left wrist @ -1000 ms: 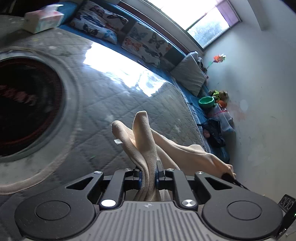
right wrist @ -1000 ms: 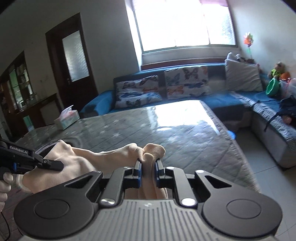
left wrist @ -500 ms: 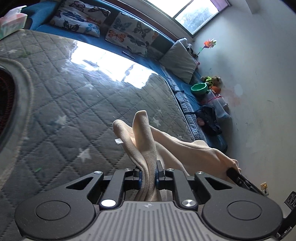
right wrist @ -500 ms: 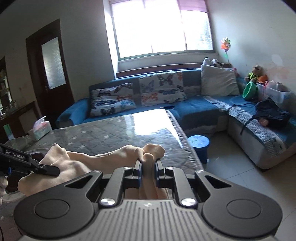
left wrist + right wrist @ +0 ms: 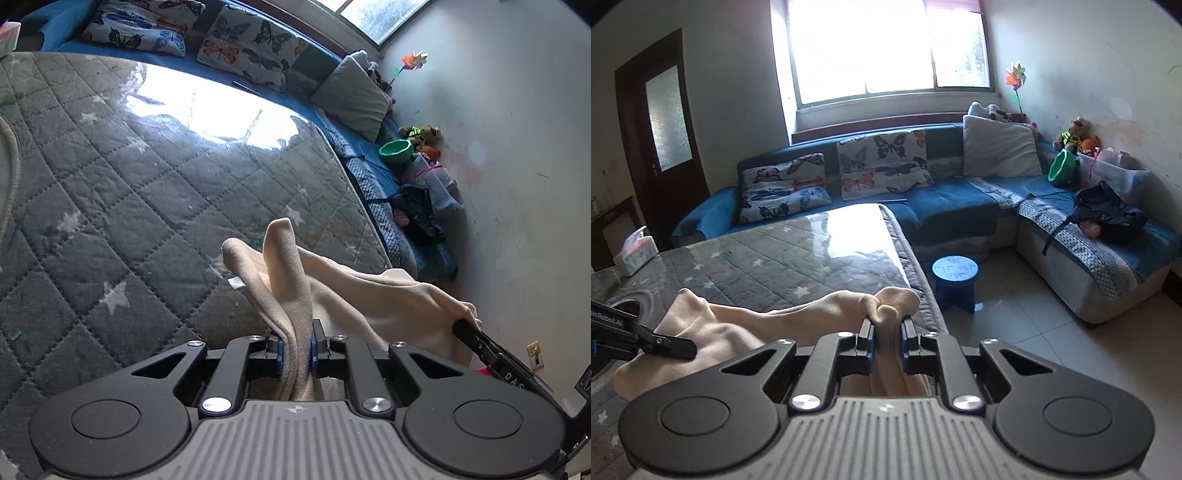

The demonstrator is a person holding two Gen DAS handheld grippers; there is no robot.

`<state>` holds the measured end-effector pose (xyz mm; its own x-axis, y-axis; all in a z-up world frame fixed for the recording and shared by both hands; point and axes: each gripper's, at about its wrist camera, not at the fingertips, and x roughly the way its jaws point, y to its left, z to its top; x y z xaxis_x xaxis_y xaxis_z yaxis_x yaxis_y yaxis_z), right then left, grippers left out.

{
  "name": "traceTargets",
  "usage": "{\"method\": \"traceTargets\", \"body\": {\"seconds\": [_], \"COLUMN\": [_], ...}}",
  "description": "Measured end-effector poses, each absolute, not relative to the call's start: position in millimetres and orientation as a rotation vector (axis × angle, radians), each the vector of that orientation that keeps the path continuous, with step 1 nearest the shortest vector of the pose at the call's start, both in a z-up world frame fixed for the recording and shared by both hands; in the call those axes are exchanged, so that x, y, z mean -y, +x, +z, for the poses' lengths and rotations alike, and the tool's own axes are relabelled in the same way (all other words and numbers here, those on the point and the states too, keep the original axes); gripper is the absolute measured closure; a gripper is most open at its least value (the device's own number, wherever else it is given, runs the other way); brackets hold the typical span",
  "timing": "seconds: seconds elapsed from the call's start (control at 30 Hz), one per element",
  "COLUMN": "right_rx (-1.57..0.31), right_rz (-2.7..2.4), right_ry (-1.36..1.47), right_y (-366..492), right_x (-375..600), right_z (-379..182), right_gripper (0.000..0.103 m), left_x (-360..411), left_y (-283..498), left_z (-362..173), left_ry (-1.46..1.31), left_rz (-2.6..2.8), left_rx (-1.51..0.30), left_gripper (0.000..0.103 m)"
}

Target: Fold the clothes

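1. Left gripper (image 5: 295, 341) and right gripper (image 5: 886, 338) each clamp an edge of the cream garment (image 5: 369, 295), held above the quilted table (image 5: 129, 184).
2. Likely mid-fold; next, lay it flat with edges aligned.

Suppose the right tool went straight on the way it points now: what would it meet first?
The right tool, shut on the cream garment, aims past the quilted table's corner. Likely the blue stool or the floor beside it comes first, though depth is unclear.
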<state>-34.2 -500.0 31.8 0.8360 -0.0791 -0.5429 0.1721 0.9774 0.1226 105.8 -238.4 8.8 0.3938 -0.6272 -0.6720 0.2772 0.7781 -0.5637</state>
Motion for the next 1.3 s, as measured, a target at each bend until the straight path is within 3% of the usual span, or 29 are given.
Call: {"method": "traceTargets", "body": {"seconds": [0.57, 0.87, 0.97, 1.3], "right_rx": [-0.65, -0.641, -0.647, -0.686], "right_rz": [-0.19, -0.193, -0.144, -0.073], "right_ry": [0.174, 0.145, 0.133, 0.102], "right_y": [-18, -21, -15, 17], "right_x": [505, 496, 484, 450], "right_z": [4, 5, 5, -12], "right_gripper": [0.089, 0.083, 0.077, 0.072], "left_x": [228, 217, 214, 215], "left_y": [106, 104, 102, 93], "left_z": [-7, -4, -2, 1], "left_ry": [-0.364, -0.341, -0.335, -0.27], "left_rz": [-0.551, -0.51, -0.508, -0.506], "left_rx": [-1.048, -1.027, -1.021, -1.01], "left_gripper": [0.081, 0.068, 0.064, 0.061]}}
